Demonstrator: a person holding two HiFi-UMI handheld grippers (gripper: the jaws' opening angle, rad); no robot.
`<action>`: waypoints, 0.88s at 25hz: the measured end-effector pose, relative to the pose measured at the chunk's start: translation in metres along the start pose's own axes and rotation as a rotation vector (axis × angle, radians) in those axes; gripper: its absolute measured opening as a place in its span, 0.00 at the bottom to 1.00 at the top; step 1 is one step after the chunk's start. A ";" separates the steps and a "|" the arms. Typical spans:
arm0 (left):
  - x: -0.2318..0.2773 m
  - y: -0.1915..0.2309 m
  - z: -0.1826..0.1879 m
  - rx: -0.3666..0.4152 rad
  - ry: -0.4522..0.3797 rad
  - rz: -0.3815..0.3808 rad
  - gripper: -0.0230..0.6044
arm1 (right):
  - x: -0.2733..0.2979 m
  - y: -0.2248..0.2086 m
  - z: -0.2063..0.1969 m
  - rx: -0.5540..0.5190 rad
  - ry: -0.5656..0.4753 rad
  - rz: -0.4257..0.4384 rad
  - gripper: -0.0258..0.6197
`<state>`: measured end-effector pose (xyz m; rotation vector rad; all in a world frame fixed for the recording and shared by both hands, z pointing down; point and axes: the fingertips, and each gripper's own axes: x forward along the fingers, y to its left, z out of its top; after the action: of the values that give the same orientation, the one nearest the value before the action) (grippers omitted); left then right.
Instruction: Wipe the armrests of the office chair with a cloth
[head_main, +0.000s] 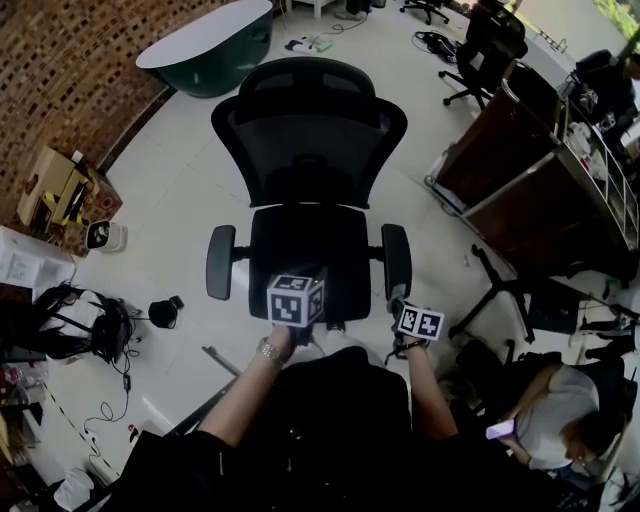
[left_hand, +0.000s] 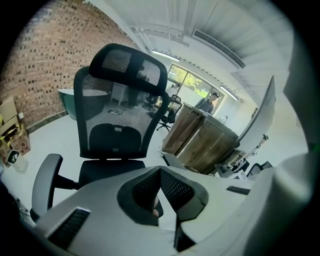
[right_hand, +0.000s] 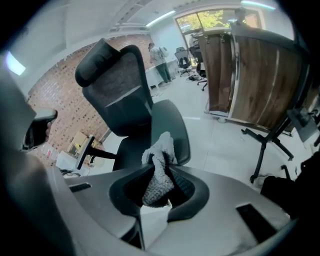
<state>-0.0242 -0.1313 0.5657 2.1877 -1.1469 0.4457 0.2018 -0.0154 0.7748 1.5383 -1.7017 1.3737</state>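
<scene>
A black mesh office chair (head_main: 305, 170) faces me on the pale floor. Its left armrest (head_main: 220, 262) and right armrest (head_main: 397, 258) flank the seat. My left gripper (head_main: 296, 298) hovers over the seat's front edge; in the left gripper view it (left_hand: 160, 172) is shut with nothing in it, aimed at the backrest (left_hand: 115, 125). My right gripper (head_main: 400, 300) sits at the near end of the right armrest. It (right_hand: 161, 167) is shut on a grey-white cloth (right_hand: 161, 147) bunched between the jaws, and the right armrest pad (right_hand: 175, 127) lies just behind the cloth.
A round table on a green base (head_main: 210, 45) stands behind the chair by the brick wall. Wooden cabinets (head_main: 500, 170) and other chairs (head_main: 490, 50) fill the right. A chair base (head_main: 510, 290) and a seated person (head_main: 560, 420) are close on my right. Bags and cables (head_main: 80, 320) lie on the left.
</scene>
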 end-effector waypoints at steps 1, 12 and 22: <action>-0.003 0.001 0.000 -0.006 -0.009 -0.001 0.05 | 0.003 0.011 -0.008 -0.033 0.035 0.016 0.15; -0.044 0.027 -0.009 -0.051 -0.071 0.066 0.05 | -0.031 0.217 0.088 -0.450 -0.154 0.100 0.15; -0.096 0.039 -0.033 -0.082 -0.094 0.258 0.05 | -0.082 0.292 0.073 -0.432 -0.201 0.251 0.15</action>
<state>-0.1115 -0.0669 0.5524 2.0168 -1.4813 0.3988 -0.0269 -0.0781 0.5720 1.2808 -2.2018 0.8925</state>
